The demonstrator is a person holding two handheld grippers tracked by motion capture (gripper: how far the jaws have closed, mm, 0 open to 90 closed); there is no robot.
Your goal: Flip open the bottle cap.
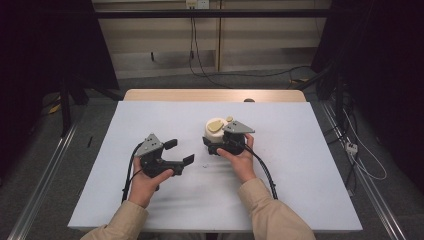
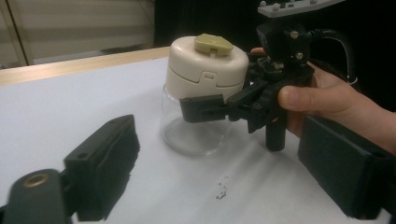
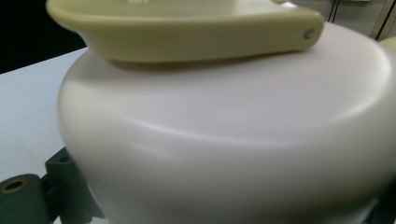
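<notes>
A clear glass jar [image 1: 216,129] with a cream lid [image 2: 205,70] and a yellow-green tab [image 2: 212,44] on top stands upright near the middle of the white table [image 1: 300,150]. My right gripper [image 1: 211,143] is shut on the jar just under the lid, coming in from the jar's right. In the right gripper view the lid [image 3: 224,140] is very close, and one of the fingers [image 3: 28,198] shows at the lower left. My left gripper [image 1: 180,151] stands open to the left of the jar, apart from it, with nothing between its fingers [image 2: 102,163].
A few dark specks [image 2: 222,189] lie on the sheet in front of the jar. The table's wooden far edge [image 1: 215,95] borders a carpeted floor with cables [image 1: 200,65]. Metal rails [image 1: 45,170] run along both sides of the table.
</notes>
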